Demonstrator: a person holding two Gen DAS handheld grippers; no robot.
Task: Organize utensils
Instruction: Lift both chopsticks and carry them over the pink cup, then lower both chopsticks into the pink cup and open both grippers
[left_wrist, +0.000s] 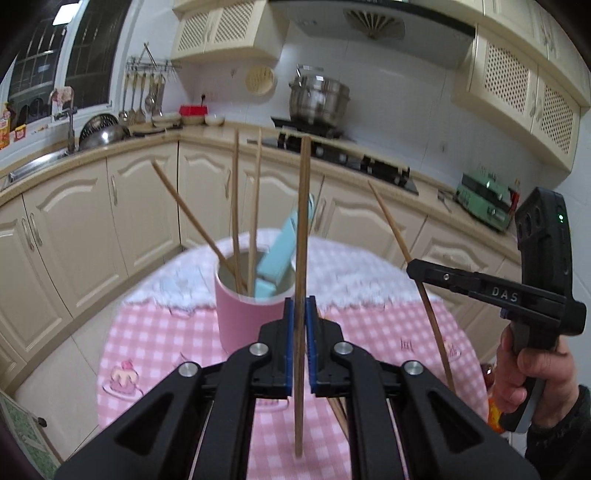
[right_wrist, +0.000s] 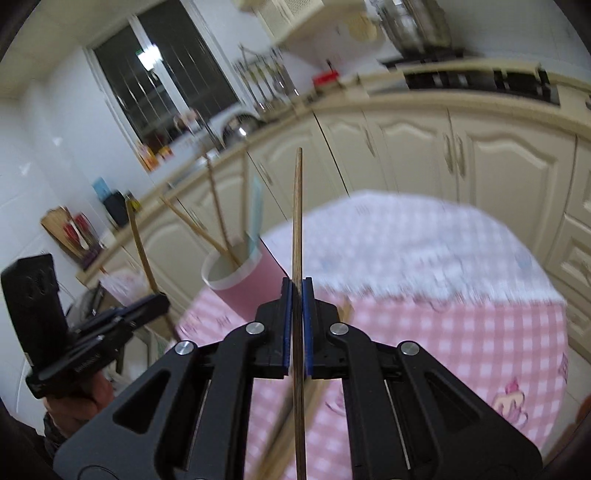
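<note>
chopstick (left_wrist: 303, 229) beside "das"-marked right gripper (left_wrist: 415, 267)

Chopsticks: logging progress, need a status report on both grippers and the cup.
Left gripper shut on a chopstick. Right gripper shut on another chopstick. Pink cup upright on table, already holding chopsticks. Nothing blocking.

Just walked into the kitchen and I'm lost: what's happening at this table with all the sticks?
A person is sorting chopsticks into a pink cup on the checked tablecloth. The left hand-held gripper is shut on one chopstick, held roughly upright near the cup. The right hand-held gripper is shut on another chopstick. The cup already holds three chopsticks and a light blue utensil. More chopsticks lie on the table.
</note>
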